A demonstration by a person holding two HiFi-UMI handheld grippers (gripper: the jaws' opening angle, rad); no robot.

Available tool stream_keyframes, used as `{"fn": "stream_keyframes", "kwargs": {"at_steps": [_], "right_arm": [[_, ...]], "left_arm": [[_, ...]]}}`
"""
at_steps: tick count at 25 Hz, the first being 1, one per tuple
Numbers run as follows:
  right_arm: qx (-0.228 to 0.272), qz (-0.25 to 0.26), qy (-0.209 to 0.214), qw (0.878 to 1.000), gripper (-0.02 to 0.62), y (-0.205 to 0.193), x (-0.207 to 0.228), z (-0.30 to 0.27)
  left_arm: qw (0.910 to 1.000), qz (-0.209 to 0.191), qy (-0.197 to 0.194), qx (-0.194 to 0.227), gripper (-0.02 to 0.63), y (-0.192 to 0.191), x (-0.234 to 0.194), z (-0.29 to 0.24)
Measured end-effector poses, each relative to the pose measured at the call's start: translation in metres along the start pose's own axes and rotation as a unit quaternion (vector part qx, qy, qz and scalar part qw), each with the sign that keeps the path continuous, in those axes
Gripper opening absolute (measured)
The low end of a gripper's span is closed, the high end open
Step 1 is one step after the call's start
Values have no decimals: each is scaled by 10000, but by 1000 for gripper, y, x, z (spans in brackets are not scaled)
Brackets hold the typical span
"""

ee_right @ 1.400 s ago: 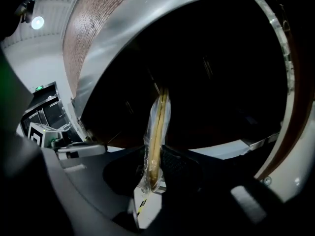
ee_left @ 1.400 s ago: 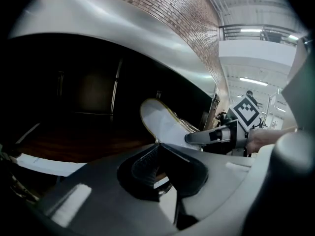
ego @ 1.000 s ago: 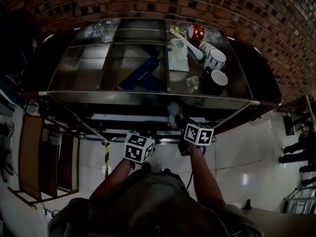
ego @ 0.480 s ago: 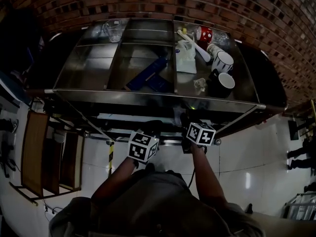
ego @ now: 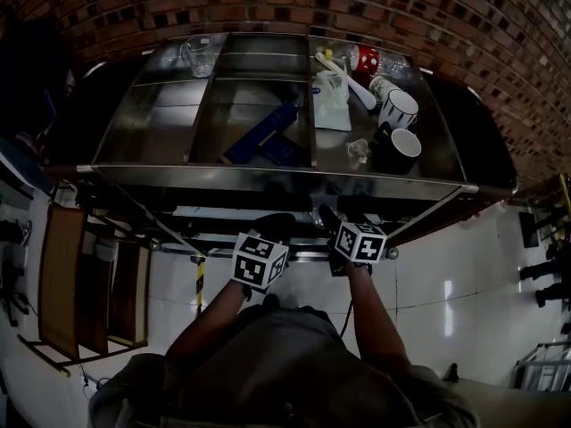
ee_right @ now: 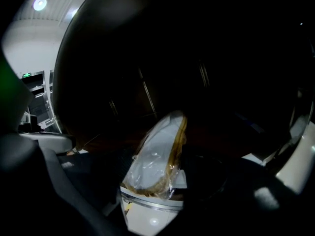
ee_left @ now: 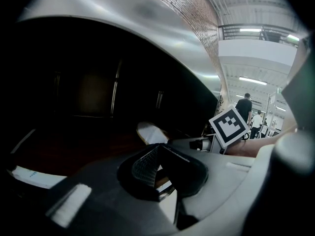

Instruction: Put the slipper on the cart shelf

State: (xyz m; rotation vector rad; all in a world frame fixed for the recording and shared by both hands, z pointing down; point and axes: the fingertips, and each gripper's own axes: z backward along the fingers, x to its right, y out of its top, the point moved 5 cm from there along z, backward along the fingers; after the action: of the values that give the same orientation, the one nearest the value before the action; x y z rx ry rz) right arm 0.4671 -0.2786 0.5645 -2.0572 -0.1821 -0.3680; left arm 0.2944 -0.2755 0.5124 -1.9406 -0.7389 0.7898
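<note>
Slipper [ee_right: 156,154] is released by right gripper [ee_right: 155,181].
It is seen lying between the jaws, which have just been opened wide.

The left forearm [ego: 214,315] and the right forearm [ego: 366,321] reach forward side by side, each tool tipped slightly downward. The left tool [ee_left: 157,154] has its jaws drawn together at the tips, and the right tool's marker cube [ee_left: 229,127] shows just off to its right. The right tool [ee_right: 160,154] has just been opening its jaws and they stand wide apart, with the film-wrapped slipper [ee_right: 156,161] lying between them and neither pad pressing on it.
</note>
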Motion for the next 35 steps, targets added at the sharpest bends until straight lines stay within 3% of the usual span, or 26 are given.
{"fn": "stream_keyframes", "kwargs": {"at_steps": [7, 13, 16, 26, 35], "right_arm": [[496, 324, -52, 9982, 293, 32, -3, 22], [725, 682, 644, 9929, 74, 53, -34, 44], [645, 821, 1024, 9892, 0, 53, -53, 49], [292, 1313, 2127, 9678, 0, 46, -107, 54], [258, 1390, 2215, 9649, 0, 46, -115, 51]], "left_arm": [[9999, -10, -87, 95, 8, 9, 3, -3], [9997, -35, -136, 176, 8, 15, 6, 0], [9997, -15, -101, 203, 8, 17, 3, 4], [9993, 22, 59, 381, 8, 27, -11, 24], [9993, -5, 87, 372, 8, 29, -16, 32]]}}
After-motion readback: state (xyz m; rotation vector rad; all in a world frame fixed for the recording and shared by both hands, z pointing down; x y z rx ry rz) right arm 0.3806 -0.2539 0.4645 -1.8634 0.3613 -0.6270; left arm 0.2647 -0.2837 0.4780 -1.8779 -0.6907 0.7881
